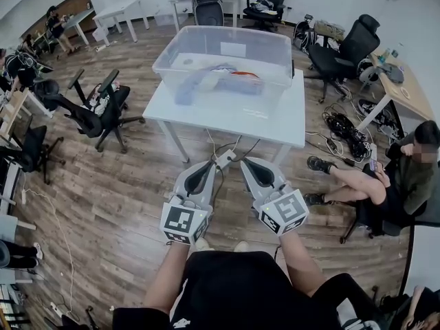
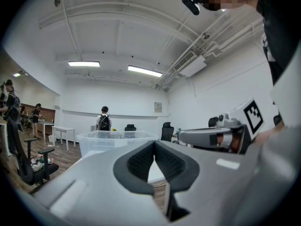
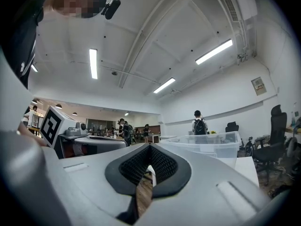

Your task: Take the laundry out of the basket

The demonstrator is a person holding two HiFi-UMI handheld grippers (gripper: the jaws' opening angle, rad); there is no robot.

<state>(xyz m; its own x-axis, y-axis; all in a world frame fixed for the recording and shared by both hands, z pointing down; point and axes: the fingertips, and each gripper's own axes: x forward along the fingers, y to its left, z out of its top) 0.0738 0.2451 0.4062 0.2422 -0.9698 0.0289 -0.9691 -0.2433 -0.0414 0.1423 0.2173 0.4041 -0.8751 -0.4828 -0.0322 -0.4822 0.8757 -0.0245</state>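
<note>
Clear basket [image 1: 276,81], blue and orange laundry [image 1: 214,74], white table [image 1: 227,120], brown floor [image 1: 124,184]

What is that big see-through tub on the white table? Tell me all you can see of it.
The tub is a large rectangular bin of clear, slightly frosted plastic with a thick rim and no lid. It stands upright on a white table, toward its far side. Laundry lies heaped on its bottom: bluish-grey cloth and something orange. A pale label shows on its far wall.

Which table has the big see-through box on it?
The big white table in the middle holds the clear box; the small white table at the back and the wooden desk at right don't.
</note>
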